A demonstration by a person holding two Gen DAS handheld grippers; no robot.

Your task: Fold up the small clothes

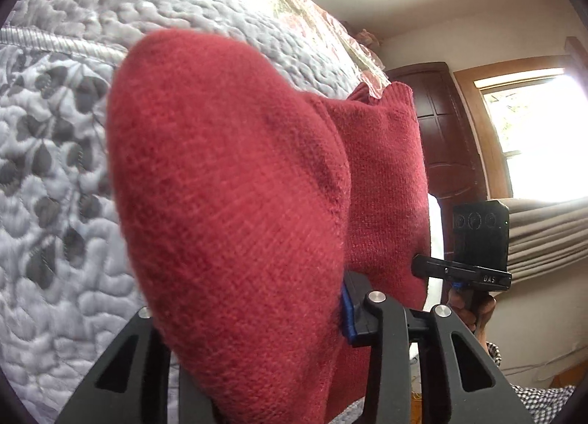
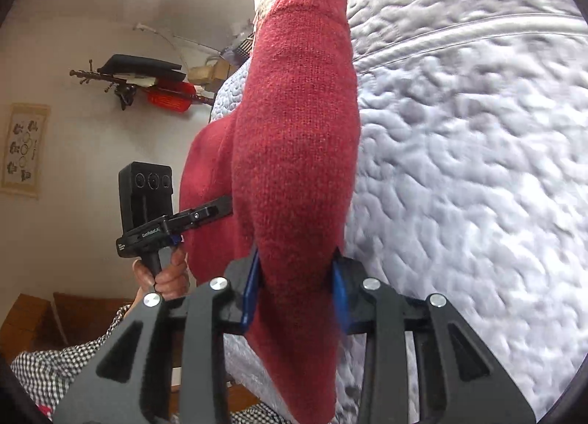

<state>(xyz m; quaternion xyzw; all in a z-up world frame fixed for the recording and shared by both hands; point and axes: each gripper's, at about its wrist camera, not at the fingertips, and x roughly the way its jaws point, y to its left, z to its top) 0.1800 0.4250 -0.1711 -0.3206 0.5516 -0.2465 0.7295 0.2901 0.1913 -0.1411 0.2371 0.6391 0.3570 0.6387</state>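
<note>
A red knitted sweater (image 1: pixel 228 174) hangs lifted over the bed, held between both grippers. My left gripper (image 1: pixel 294 313) is shut on a bulky fold of it; only one blue pad (image 1: pixel 347 313) shows, and cloth hides the other finger. In the left wrist view, my right gripper (image 1: pixel 417 264) bites the sweater's right edge. In the right wrist view, the right gripper (image 2: pixel 296 291) is shut on a sleeve of the sweater (image 2: pixel 297 130), whose ribbed cuff points up. The left gripper (image 2: pixel 226 205) clamps the body of the garment at the left.
A grey quilted bedspread (image 1: pixel 55 166) with a leaf pattern lies under the sweater, also filling the right side (image 2: pixel 477 166). A dark wooden door (image 1: pixel 452 152) and bright window (image 1: pixel 533 122) stand beyond. A hand (image 2: pixel 165 277) in a checked sleeve (image 2: pixel 55 369) holds the left gripper. A coat rack (image 2: pixel 147 82) hangs behind.
</note>
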